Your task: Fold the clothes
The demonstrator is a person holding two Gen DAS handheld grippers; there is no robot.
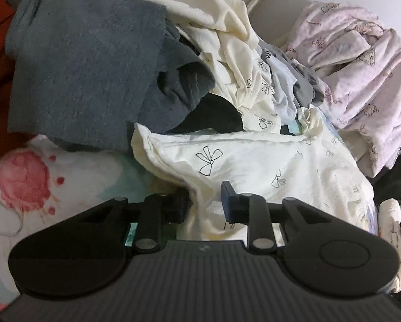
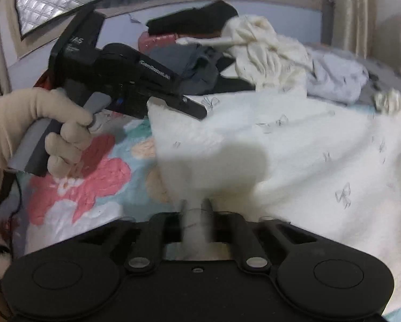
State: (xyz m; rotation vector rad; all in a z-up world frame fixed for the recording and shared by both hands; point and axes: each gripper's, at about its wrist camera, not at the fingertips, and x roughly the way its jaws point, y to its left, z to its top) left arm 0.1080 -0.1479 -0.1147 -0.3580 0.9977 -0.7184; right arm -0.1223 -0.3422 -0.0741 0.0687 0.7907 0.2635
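A cream bow-print garment [image 1: 254,161] is spread on a floral bedspread [image 2: 93,182] beside a heap of unfolded clothes [image 1: 227,53]. Its near edge is pinched by the right gripper [image 2: 196,209], jaws pressed together, while the left gripper [image 1: 204,201] is closed on its corner, seemingly to stretch it flat for folding.

Matt cream cloth garment [image 1: 254,166]; fuzzy grey knit [image 1: 80,61].

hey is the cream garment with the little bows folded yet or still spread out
Still spread out, not folded. The cream garment lies loosely rumpled across the floral bedcover, one edge pinched in the right gripper.
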